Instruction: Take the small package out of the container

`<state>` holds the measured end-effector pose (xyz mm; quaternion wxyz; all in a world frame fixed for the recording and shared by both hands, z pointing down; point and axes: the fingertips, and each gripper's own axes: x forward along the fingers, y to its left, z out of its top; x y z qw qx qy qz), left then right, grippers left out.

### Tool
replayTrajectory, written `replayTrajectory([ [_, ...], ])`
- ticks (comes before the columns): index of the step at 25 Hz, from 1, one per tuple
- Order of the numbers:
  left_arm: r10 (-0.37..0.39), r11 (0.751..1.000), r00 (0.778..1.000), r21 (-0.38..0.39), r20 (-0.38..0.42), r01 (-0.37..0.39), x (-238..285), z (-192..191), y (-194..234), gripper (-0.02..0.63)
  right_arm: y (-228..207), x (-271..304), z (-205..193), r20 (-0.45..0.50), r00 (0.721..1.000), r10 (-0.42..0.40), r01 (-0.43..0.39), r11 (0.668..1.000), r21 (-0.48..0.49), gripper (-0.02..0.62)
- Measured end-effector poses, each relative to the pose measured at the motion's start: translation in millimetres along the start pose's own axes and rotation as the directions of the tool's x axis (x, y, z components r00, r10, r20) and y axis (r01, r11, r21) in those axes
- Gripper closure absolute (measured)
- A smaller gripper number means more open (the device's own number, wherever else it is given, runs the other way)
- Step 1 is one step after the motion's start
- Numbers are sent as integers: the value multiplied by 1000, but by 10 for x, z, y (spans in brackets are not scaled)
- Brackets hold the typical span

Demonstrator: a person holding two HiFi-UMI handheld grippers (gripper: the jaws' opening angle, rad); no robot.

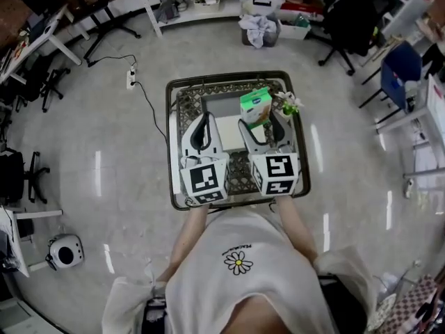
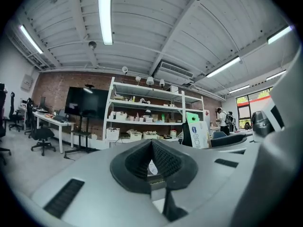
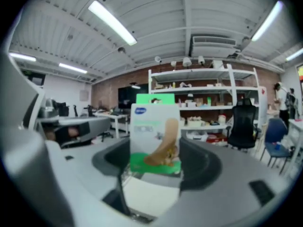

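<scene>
Right gripper [image 1: 259, 122]: my fingers [image 3: 201, 167] clamp the small package [image 3: 155, 134], upright over the container [image 1: 171, 152], far right | left gripper [image 1: 204, 120]: fingers [image 2: 173, 162] pressed together, empty | package looks lifted clear; carrying it aside remains.

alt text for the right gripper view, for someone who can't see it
The right gripper has its jaws closed on a small green-and-white package, held upright between them. Behind it is a workshop with white shelving, a black office chair and strip lights on the ceiling.
</scene>
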<state>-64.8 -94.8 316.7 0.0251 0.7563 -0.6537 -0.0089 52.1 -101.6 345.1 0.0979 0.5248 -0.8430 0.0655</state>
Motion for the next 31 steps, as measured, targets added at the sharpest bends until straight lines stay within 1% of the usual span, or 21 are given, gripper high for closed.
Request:
replayTrajectory([
  [3,2,1000,1000,-11,-14,-2,-104,-95,-111,585,-60,-176,-57,23,999,-29,29,999,20,279],
  [8,15,1000,1000,-6,-19,-15,-172,-154,-218,584,-170,-361,-98,42,998,-48,47,998,39,279],
  [19,53,998,999,-17,5,-53,-243,-75,-224,585,-184,-453,4,80,996,-36,34,999,24,279],
  [25,56,998,998,-16,4,-55,-225,-81,-238,584,-200,-453,4,84,996,-33,31,999,28,279],
  [31,49,999,998,-9,24,-49,-118,-60,-283,585,-304,-409,19,95,995,-41,39,999,27,279],
])
